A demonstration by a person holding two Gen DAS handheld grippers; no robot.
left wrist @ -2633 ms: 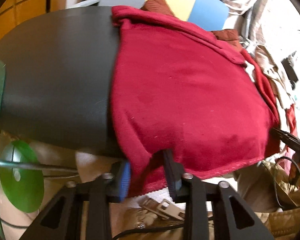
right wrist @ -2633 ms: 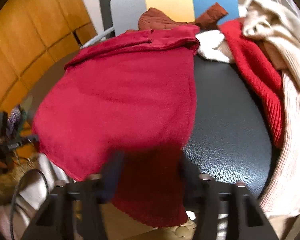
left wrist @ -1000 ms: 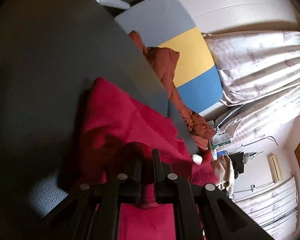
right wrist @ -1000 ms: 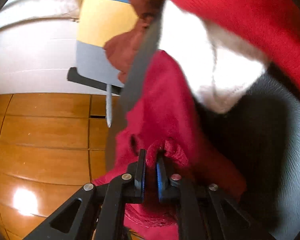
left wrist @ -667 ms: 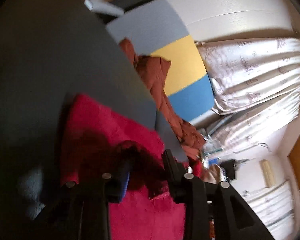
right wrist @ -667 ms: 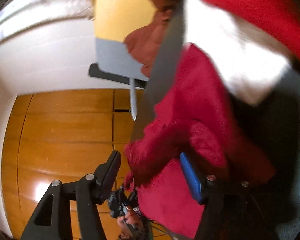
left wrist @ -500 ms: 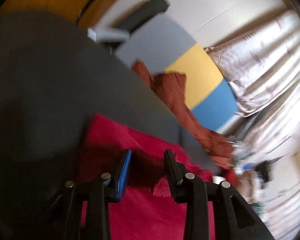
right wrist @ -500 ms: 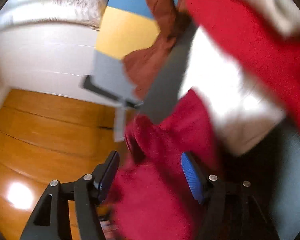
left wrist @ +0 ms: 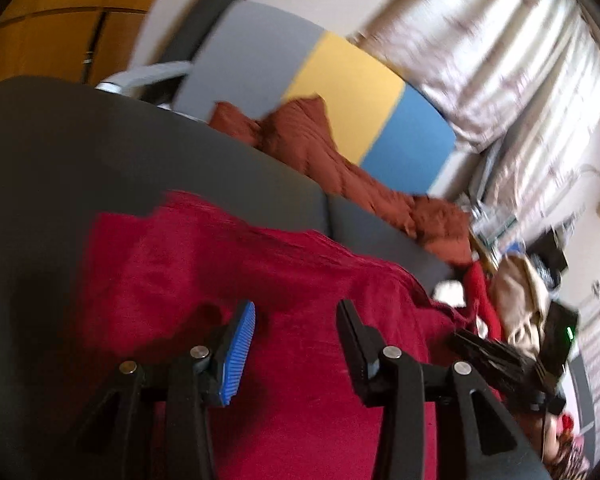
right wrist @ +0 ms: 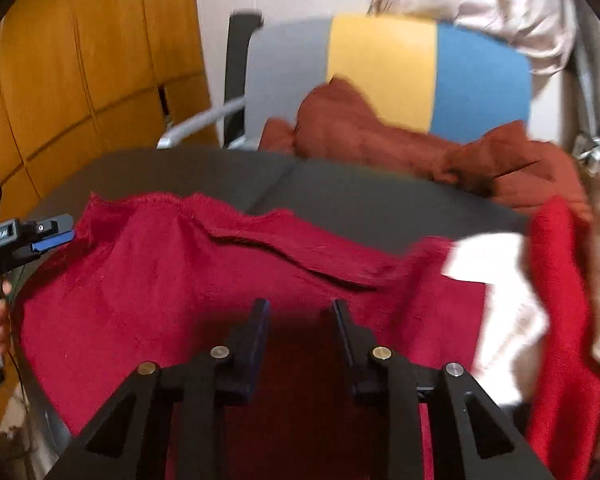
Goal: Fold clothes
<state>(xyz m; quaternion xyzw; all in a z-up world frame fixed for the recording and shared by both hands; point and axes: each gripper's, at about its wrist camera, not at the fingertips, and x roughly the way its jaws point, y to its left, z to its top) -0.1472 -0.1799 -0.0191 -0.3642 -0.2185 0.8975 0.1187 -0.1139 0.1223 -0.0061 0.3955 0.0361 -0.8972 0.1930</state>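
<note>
your left gripper (left wrist: 296,326) is released, its blue-padded finger and its black finger spread wide with nothing between them, and the crimson cloth (left wrist: 260,280) fills the lower centre of the left wrist frame, lying just beyond and beneath the fingertips. your right gripper (right wrist: 300,322) is also released, jaws parted and empty, hovering over the same crimson cloth (right wrist: 180,280), which spreads across the lower half of the right wrist frame on the dark grey table (right wrist: 380,196). the cloth's far edge runs as a rumpled, doubled-over ridge from the left of that frame to the centre right, above the fingertips. at the left edge of the right wrist frame you can see the tip of your left gripper (right wrist: 54,236) close beside the cloth's upper left corner, though whether it touches is unclear. a rust-brown garment (right wrist: 380,140) lies along the table's far rim in the upper centre, a bright red knit (right wrist: 560,300) and a white piece (right wrist: 496,276) sit at the right, and a grey, yellow and blue chair back (right wrist: 380,68) stands behind.
</note>
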